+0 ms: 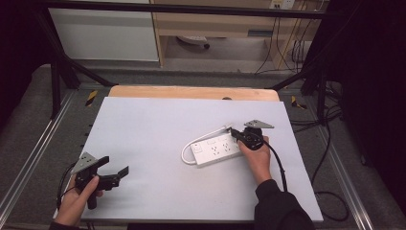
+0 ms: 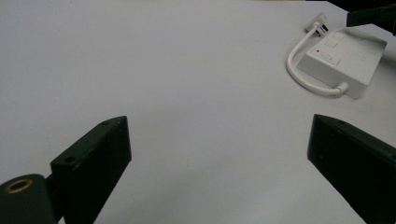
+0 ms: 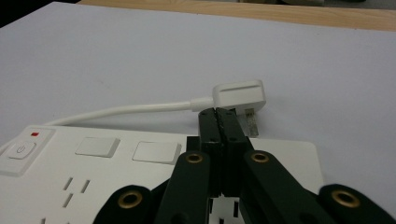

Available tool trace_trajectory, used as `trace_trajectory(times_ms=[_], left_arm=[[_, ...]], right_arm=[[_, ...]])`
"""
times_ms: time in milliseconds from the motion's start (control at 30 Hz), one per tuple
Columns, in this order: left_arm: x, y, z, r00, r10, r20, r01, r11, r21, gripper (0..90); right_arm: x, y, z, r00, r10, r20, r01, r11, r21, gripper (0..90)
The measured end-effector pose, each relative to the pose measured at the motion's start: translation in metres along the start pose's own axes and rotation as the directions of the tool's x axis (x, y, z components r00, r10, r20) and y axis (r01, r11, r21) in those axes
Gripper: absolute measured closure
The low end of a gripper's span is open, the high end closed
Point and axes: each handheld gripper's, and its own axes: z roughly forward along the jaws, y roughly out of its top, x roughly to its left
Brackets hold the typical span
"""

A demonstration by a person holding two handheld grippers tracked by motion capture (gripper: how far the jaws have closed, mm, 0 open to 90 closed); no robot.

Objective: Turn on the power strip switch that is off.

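Right claw (image 3: pixel 217 116): jaws pressed fully together with nothing between them; tips lie over the far edge of the white plastic power strip (image 3: pixel 154 172), pointing at the white moulded plug (image 3: pixel 239 95) just beyond.
Right claw, high view (image 1: pixel 235 132): sits on the right end of the strip, the hand behind it resting on the desk.
Likely reason for that pose: closed tips make a narrow point, suited to nudging the plug or pinning the strip down; which of the two I cannot tell.
Left claw (image 2: pixel 217 154): jaws spread wide, nothing in the gap, bare sheet beneath.
Left claw, high view (image 1: pixel 112 170): held at the near-left corner of the desk, well apart from the strip; probably parked in reserve.
Power strip position: ahead and to the right of the left claw, directly under the right one (image 1: pixel 216 149).
White cord (image 2: pixel 306 70): leaves the strip's end nearest the left claw, bends in a loop and runs back beside the body to the plug, which lies on its side with its prongs towards the strip.
Strip face: flat power button and small red mark at the end left of the right claw, two blank rectangular covers, then socket slots.
Sockets as receptacles: all visible slots unoccupied; the plug is in none of them.
Desk (image 1: pixel 158 120): pale grey sheet over a wooden top.
Containers: none seen.
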Motion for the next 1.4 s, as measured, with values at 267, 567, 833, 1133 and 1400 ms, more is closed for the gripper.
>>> trace_trajectory(times_ms=[267,567,833,1133,1400], left_arm=[[0.0,0.0,0.0,1.0,-0.001,0.0,0.001,1.0,0.001,6.2],[0.0,0.0,0.0,1.0,-0.001,0.001,0.001,1.0,-0.001,6.2],[0.0,0.0,0.0,1.0,-0.001,-0.001,0.001,1.0,-0.001,6.2],[0.0,0.0,0.0,1.0,-0.002,-0.001,0.002,1.0,-0.002,6.2],[0.0,0.0,0.0,1.0,0.001,-0.002,-0.001,1.0,-0.005,6.2]], right_arm=[[-0.001,0.002,-0.003,1.0,0.004,0.002,-0.004,1.0,-0.007,90.0],[-0.002,0.005,-0.007,1.0,0.009,0.003,-0.009,1.0,-0.017,87.4],[-0.001,0.006,-0.01,0.9998,0.017,0.007,-0.016,0.999,-0.029,80.4],[-0.001,0.009,-0.015,0.9997,0.023,0.009,-0.022,0.999,-0.039,72.6],[-0.001,0.011,-0.018,0.9995,0.032,0.01,-0.031,0.999,-0.044,62.8]])
